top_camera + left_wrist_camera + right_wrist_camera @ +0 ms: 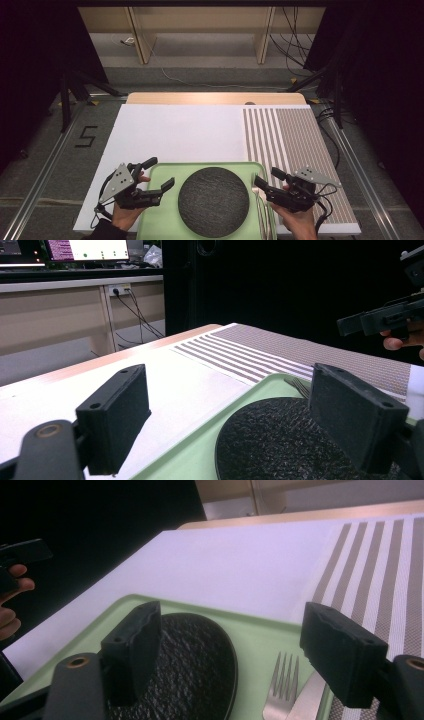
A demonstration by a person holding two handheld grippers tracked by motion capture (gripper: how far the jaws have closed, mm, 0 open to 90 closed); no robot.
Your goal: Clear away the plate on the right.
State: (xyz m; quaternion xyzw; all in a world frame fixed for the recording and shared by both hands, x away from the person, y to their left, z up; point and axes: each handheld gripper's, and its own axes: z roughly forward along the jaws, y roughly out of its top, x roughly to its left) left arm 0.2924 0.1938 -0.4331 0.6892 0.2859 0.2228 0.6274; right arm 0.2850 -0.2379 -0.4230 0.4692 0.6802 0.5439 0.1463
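Flanking green tray point(162, 220) lower centre: left gripper point(159, 176), right gripper point(265, 178), jaws wide, empty, framing dark plate point(213, 201) and fork point(280, 690).

Open jaws frame a dark plate point(280, 440) on a green tray point(200, 450).

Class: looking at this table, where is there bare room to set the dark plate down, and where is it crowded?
Free: the white cloth between the green tray and the table's far edge, and the striped mat. Crowded: the tray, with the dark plate, fork and both open grippers, left and right.
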